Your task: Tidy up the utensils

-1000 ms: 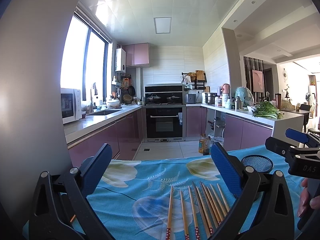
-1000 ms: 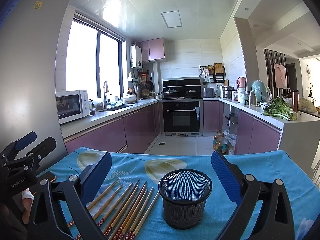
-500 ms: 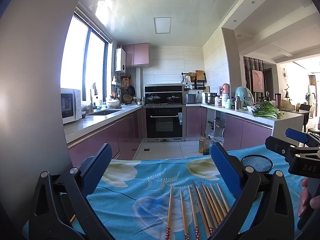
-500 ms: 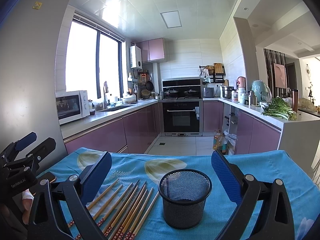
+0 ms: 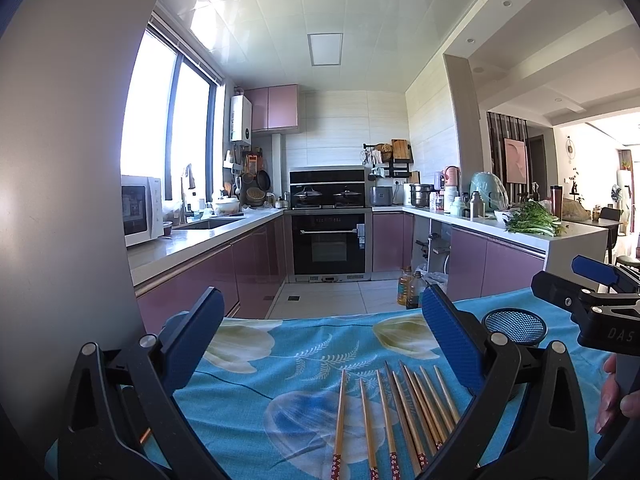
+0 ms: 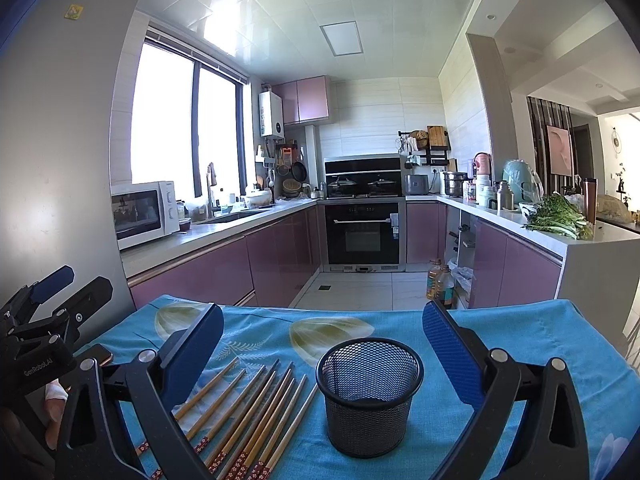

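Several wooden chopsticks with red patterned ends lie side by side on a blue flowered tablecloth. My left gripper hovers open above them, nothing between its blue pads. In the right wrist view the same chopsticks lie left of a black mesh cup, which stands upright and looks empty. My right gripper is open, held above the cup and chopsticks. The mesh cup also shows at the right of the left wrist view, partly hidden behind a finger.
A phone lies at the cloth's left edge. Each gripper appears in the other's view, held by a hand. Beyond the table's far edge are the kitchen floor, oil bottles, purple cabinets and an oven.
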`<move>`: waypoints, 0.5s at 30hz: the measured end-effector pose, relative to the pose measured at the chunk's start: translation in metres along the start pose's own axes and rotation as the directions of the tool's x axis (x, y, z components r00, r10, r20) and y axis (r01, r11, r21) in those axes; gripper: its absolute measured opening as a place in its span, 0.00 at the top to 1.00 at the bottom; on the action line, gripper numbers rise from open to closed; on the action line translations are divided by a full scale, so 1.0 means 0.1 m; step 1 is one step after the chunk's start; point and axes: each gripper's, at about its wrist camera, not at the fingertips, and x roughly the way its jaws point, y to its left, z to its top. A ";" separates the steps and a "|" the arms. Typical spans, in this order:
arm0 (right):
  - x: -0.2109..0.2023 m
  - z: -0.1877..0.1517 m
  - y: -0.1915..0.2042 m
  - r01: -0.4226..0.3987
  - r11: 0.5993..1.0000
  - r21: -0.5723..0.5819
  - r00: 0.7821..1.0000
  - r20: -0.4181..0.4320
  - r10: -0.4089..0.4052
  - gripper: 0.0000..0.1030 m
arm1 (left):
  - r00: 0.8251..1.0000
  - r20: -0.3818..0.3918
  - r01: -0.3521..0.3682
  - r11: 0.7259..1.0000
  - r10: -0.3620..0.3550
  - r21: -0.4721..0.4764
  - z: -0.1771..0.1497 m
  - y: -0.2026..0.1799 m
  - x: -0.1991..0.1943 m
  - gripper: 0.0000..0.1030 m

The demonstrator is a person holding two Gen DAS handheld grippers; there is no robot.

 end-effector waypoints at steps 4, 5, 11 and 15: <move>0.00 0.00 0.00 0.001 1.000 0.000 1.000 0.000 -0.001 0.06 | 1.000 -0.001 0.000 1.000 0.000 0.000 0.00 0.00 0.00 0.05; 0.00 0.00 0.00 0.001 1.000 0.000 1.000 0.001 -0.001 0.06 | 1.000 -0.002 0.001 1.000 -0.001 0.000 -0.01 0.00 0.01 0.05; 0.01 0.00 0.00 0.001 1.000 0.000 1.000 -0.003 -0.001 0.06 | 1.000 -0.004 0.001 1.000 -0.001 0.003 -0.02 -0.01 0.01 0.05; 0.00 0.01 -0.01 -0.007 1.000 0.004 1.000 -0.009 0.008 0.06 | 1.000 -0.011 0.003 1.000 -0.003 0.005 -0.04 -0.01 0.03 0.05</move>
